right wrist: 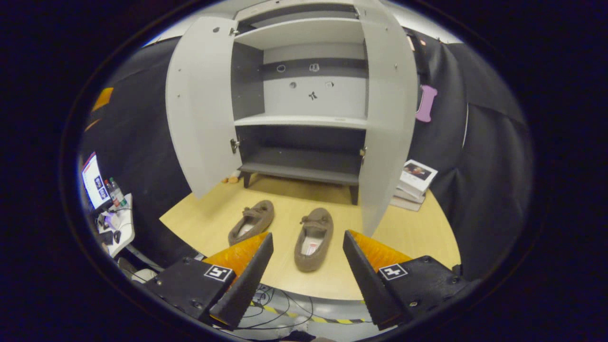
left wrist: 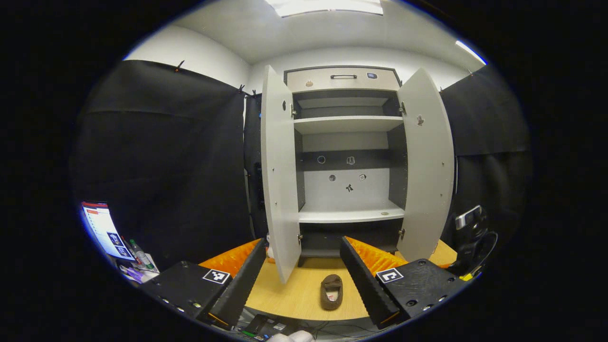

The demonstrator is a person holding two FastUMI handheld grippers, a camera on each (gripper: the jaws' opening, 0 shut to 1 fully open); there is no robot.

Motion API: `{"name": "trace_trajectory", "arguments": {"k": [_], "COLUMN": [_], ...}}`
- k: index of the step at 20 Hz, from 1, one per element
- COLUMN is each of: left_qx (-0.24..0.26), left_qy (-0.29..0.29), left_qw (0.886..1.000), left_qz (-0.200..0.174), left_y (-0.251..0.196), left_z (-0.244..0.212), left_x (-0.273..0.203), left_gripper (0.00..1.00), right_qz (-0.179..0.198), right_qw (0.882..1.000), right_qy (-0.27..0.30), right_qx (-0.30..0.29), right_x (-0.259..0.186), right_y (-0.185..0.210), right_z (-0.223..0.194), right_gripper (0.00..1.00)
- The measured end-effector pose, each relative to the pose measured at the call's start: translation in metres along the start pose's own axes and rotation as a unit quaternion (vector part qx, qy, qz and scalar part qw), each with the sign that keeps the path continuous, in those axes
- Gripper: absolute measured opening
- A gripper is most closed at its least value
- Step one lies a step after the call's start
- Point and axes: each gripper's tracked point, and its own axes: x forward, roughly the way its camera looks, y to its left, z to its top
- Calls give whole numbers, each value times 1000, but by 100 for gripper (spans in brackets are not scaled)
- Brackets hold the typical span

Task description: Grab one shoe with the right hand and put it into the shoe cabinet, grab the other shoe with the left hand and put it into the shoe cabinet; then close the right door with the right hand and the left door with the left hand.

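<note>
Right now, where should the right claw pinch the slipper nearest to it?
Probably across the near heel end of the right slipper, coming down from above. It lies flat on the floor, heel toward the open right claw, toe and bow toward the cabinet. One finger could slip inside the opening, one outside the heel wall.

Black cloth walls (left wrist: 166, 166), pale wooden floor (right wrist: 418, 237), white ceiling light (left wrist: 327, 5)

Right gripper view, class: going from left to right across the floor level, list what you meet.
Monitor → bottles → left slipper → right slipper → stack of books.
</note>
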Motion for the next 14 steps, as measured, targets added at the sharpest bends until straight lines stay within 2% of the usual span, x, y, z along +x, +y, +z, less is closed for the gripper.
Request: {"name": "trace_trajectory", "arguments": {"k": [1,2,3,5,9,14], "left_qx": [2,3,3,0,-8,-9], "left_qy": [5,9,14,24,21,15], "left_qw": [1000,1000,1000,1000,999,1000], "left_qz": [6,11,15,19,30,21], "left_y": [0,0,-2,-5,-7,10], "left_z": [-2,-5,-6,-12,-11,-9], "left_x": [2,9,14,24,39,68], "left_gripper": [96,94,96,96,95,96], "right_qz": [10,18,24,28,22,-13], "right_qw": [1000,999,999,997,994,992], "right_qy": [18,32,47,65,103,123], "right_qx": [2,4,4,-1,3,13], "right_x": [16,32,50,85,139,190], "right_y": [2,5,6,9,12,5], "right_z": [-10,-19,-25,-37,-59,-71], "right_gripper": [96,93,96,95,95,90]}}
